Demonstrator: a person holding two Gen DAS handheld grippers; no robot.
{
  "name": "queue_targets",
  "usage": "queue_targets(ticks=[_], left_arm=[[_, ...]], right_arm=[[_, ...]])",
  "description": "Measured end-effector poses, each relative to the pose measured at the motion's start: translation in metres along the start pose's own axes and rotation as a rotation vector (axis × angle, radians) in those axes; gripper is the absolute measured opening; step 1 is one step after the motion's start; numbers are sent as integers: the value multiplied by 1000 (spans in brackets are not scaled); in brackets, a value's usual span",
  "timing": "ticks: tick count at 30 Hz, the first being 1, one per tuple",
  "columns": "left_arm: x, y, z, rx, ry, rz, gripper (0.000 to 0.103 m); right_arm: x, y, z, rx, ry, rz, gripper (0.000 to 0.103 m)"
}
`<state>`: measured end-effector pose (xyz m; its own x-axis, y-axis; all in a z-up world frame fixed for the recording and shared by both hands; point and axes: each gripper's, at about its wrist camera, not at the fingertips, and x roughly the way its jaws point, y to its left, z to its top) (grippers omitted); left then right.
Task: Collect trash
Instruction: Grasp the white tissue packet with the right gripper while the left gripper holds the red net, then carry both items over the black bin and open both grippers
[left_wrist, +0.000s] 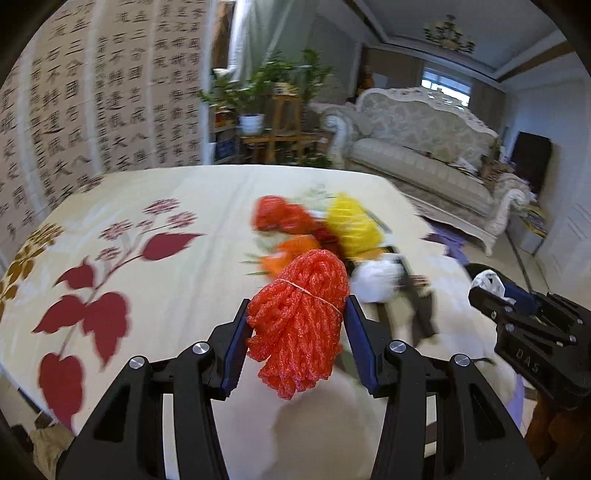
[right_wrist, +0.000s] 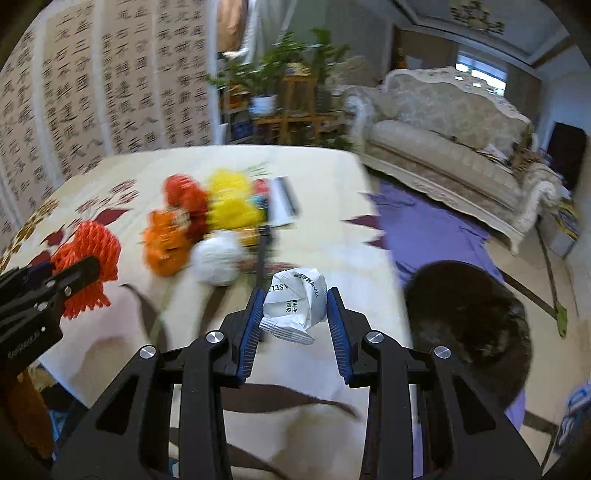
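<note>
My left gripper is shut on a red foam net bundle tied with a thin band, held above the bed. My right gripper is shut on a crumpled white wrapper with printed text, also held above the bed. Each gripper shows in the other's view: the right one at the right, the left one at the left. More trash lies in a blurred pile on the bed: a red net, a yellow net, an orange piece and a white lump.
The bed has a cream sheet with red leaf prints. A round black bin stands on the floor to the right of the bed. A purple cloth lies on the floor. A pale sofa and potted plants are behind.
</note>
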<state>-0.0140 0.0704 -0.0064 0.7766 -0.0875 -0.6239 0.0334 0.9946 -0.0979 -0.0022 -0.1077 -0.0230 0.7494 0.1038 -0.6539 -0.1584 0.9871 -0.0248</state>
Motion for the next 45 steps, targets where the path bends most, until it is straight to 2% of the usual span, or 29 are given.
queue_targets(ticks=[8, 13, 21, 37, 40, 41, 42, 43, 44, 45], left_arm=[[18, -74, 14, 99, -6, -128, 49], [32, -115, 20, 161, -2, -171, 49], [63, -170, 24, 255, 32, -213, 49], [110, -229, 24, 345, 75, -229, 50], [117, -236, 23, 353, 93, -234, 55], [121, -238, 24, 355, 110, -239, 60], [122, -240, 24, 355, 115, -240, 64], [123, -240, 26, 350, 113, -236, 71], [123, -238, 26, 342, 110, -235, 75], [123, -237, 27, 334, 108, -234, 76]], right_arm=[[-9, -81, -15, 140, -6, -150, 34], [-5, -121, -24, 204, -6, -214, 34], [4, -160, -32, 272, -7, -234, 34], [38, -212, -42, 348, 27, -238, 35], [46, -220, -42, 358, 38, -246, 35], [48, -222, -42, 361, 43, -247, 37], [50, -224, -42, 366, 49, -246, 40], [52, -227, -43, 373, 52, -248, 50], [53, -229, -43, 379, 52, -249, 55], [54, -232, -44, 385, 51, -252, 55]])
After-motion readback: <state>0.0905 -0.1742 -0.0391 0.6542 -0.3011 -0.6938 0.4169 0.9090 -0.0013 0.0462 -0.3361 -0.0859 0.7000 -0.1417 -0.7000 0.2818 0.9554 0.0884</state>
